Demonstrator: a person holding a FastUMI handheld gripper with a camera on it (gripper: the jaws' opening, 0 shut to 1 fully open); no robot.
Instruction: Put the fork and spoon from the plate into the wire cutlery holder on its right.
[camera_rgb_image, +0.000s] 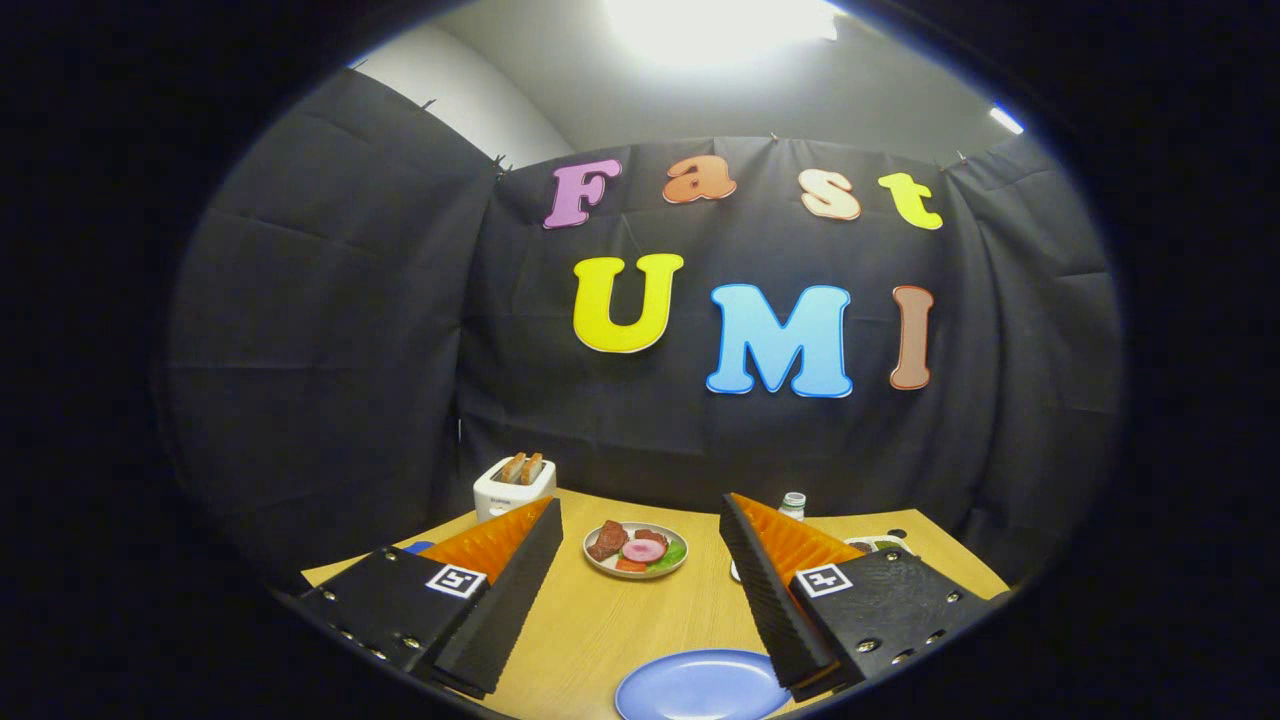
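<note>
Gripper (640, 520) hanging above a wooden table (600, 620), its two fingers standing wide apart with nothing between the pads. One finger (515, 585) is lying to the left, the other finger (775, 590) to the right, with bare tabletop showing in the gap.

A blue plate (700, 686) is sitting low between the fingers, nearer than their tips and close under the right finger; its visible surface is carrying no cutlery that can be made out. The fork, spoon and wire holder cannot be identified from this view.

Just beyond the fingertips, centred in the gap, a white plate (636, 551) is holding pieces of meat, a pink ring and a green leaf. Beyond the left fingertip a white toaster (514, 484) is standing with two slices of bread in its slots. Beyond the right fingertip a small white-capped bottle (793, 505) is showing, partly hidden by that finger, and further right a light-rimmed dish (878, 544) is peeking out behind it, its contents too hidden to tell.
</note>
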